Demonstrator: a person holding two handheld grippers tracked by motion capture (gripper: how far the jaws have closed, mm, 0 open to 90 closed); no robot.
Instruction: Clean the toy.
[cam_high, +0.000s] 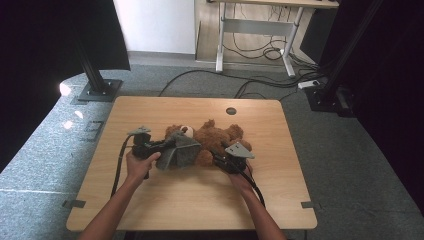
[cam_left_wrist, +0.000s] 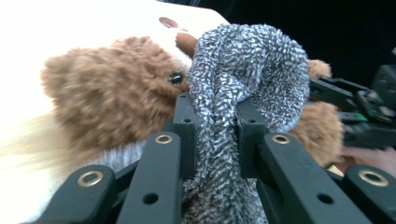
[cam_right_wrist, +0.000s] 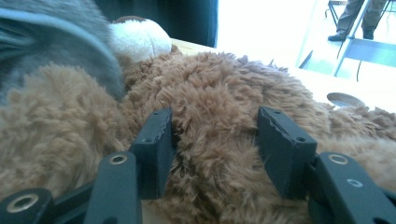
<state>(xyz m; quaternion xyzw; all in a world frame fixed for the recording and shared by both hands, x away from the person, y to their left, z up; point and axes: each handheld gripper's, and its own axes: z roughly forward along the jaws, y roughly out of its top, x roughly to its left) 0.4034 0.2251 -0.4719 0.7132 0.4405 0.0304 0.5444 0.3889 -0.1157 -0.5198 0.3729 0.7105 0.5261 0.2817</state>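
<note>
A brown teddy bear (cam_high: 212, 137) lies on its back near the middle of the wooden counter (cam_high: 195, 200), its long axis running roughly left to right across it, with the head toward the person's left and the legs toward the right. A grey knit garment (cam_high: 181, 152) is bunched over the head end and upper body.

The left hand-held gripper (cam_high: 162, 147) sits just beside the bear's head and is clamped on a fold of the grey knit garment (cam_left_wrist: 224, 116); in the left gripper view the fabric is squeezed tight between the two black jaws, with the bear's face and one dark eye just beyond them. The right hand-held gripper (cam_high: 220, 159) comes in from the near side at the bear's body. In the right gripper view its jaws stand apart with the brown fur (cam_right_wrist: 219, 121) bulging between them; whether the pads actually press on it I cannot tell.

The garment therefore lies straight ahead of the left gripper, which is nearer to it, and pulling it along the bear's long axis looks like the coming move, with the right gripper steadying the body.

The bear is shaggy and soft with a cream muzzle (cam_right_wrist: 140, 39); the knit is loose and stretchy.
</note>
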